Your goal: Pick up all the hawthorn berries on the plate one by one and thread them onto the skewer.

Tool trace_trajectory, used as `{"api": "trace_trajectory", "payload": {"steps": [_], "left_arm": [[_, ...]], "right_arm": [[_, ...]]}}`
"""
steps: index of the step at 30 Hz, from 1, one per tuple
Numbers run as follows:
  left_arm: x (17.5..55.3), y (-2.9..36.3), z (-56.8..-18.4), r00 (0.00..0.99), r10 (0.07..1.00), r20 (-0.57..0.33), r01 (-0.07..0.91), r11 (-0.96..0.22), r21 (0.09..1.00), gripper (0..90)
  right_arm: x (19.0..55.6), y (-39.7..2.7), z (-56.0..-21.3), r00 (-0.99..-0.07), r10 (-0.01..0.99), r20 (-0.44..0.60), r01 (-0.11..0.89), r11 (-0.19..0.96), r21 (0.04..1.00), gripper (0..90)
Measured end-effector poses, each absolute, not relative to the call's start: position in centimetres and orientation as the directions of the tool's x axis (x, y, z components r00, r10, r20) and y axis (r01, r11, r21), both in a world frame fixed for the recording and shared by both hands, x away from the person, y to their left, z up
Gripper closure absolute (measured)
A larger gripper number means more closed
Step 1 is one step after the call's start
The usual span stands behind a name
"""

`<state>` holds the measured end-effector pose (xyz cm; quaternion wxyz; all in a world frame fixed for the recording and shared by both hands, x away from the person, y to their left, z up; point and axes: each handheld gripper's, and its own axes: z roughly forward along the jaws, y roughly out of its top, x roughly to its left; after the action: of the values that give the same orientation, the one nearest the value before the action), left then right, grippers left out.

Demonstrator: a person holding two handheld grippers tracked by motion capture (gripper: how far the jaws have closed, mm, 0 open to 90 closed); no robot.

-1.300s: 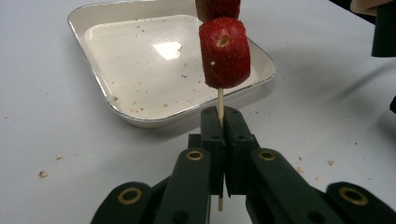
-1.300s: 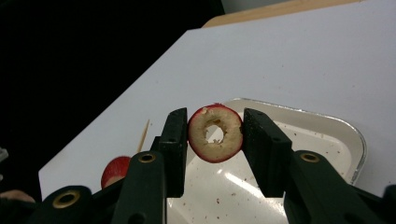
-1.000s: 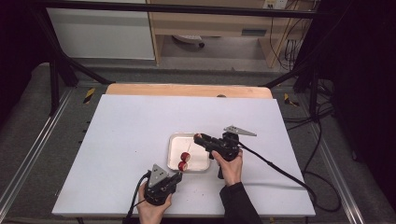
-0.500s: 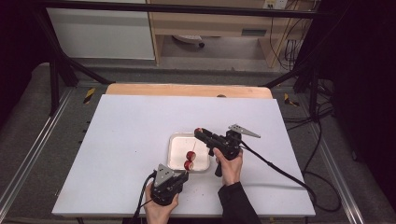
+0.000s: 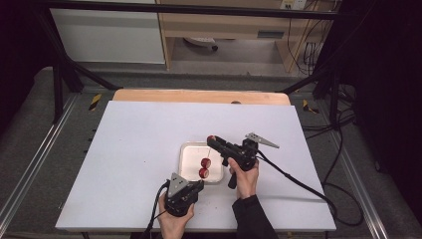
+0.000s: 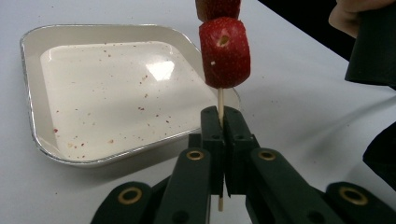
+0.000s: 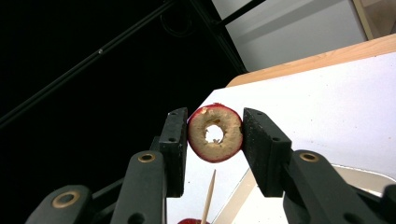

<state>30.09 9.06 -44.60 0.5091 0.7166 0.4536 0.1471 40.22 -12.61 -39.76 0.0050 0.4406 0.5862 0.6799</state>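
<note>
My left gripper (image 6: 223,116) is shut on a thin wooden skewer (image 6: 220,99) that stands upright. Two red fruit pieces are threaded on it, the lower one (image 6: 224,51) just above the jaws. In the high view this gripper (image 5: 199,183) sits at the near edge of the white tray (image 5: 188,149), with the skewered pieces (image 5: 205,163) over the tray. My right gripper (image 7: 213,117) is shut on a cored red fruit ring (image 7: 219,151), its hole facing the camera. It hangs above the skewer's tip (image 7: 208,193). From above, the right gripper (image 5: 215,141) holds the ring (image 5: 211,138) over the tray's far right corner.
The tray (image 6: 107,93) holds nothing but red specks and lies on a white table top (image 5: 134,144). A wooden strip (image 5: 199,95) borders the table's far edge. A cable (image 5: 298,179) trails right from the right gripper.
My left gripper and its skewer have shifted a little to the right. The right gripper has kept its place with the ring.
</note>
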Motion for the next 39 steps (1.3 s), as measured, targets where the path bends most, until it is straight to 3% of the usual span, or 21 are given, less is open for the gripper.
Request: {"api": "trace_trajectory", "payload": {"steps": [39], "left_arm": [[30.18,8.66,-44.74,0.527,0.813,-0.247,0.481,-0.045,0.876,88.4]], "right_arm": [[39.62,-12.23,-40.09,-0.592,0.478,0.649,0.565,-0.327,0.757,62.2]]}}
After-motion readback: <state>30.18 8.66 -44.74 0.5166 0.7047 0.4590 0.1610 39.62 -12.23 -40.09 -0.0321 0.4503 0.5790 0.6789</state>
